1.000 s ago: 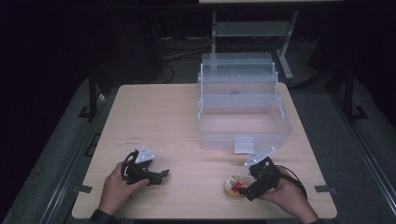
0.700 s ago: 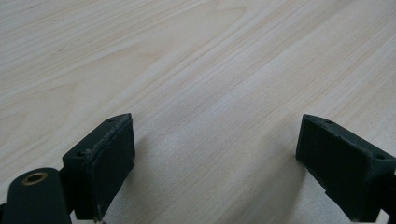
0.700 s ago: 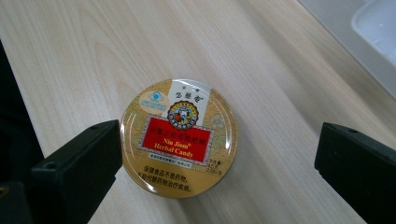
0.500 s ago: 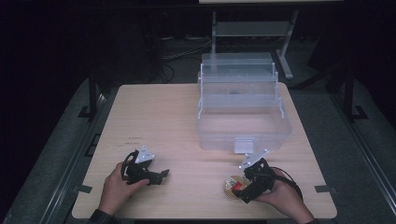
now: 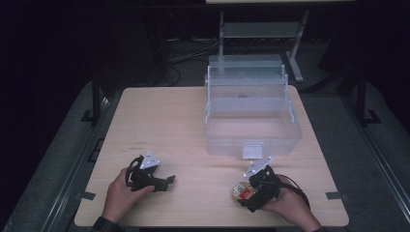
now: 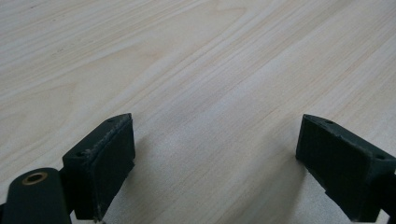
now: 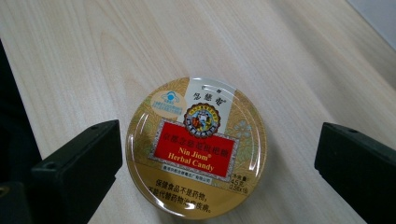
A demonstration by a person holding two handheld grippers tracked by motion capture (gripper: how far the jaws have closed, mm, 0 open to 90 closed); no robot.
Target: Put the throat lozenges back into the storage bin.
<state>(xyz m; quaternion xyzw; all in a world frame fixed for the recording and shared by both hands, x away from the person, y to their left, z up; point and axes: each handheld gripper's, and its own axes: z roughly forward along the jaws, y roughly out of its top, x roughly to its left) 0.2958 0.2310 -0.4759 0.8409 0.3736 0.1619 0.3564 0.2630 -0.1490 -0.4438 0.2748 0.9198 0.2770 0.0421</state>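
A round gold candy tin (image 7: pixel 196 147) with a red label lies flat on the wooden table (image 5: pixel 183 125) near its front right edge, and the high view shows the candy tin (image 5: pixel 239 192) there too. My right gripper (image 7: pixel 219 172) is open, one jaw on either side of the tin; the left jaw is close to its rim, the right jaw stands apart. The high view places my right gripper (image 5: pixel 252 192) low over the tin, held by a hand. At the front left my left gripper (image 5: pixel 162 182) rests open on the table, and between its fingers (image 6: pixel 100 161) is bare wood.
A clear plastic tiered box (image 5: pixel 249 113) stands open at the back right of the table, with a white latch (image 5: pixel 254 150) facing me. The front table edge runs just below both hands. Dark floor, cables and a metal stand (image 5: pixel 261 29) lie beyond.
My right gripper has shifted down and left, lower over the candy tin, which has stayed in place. The left gripper has not moved.
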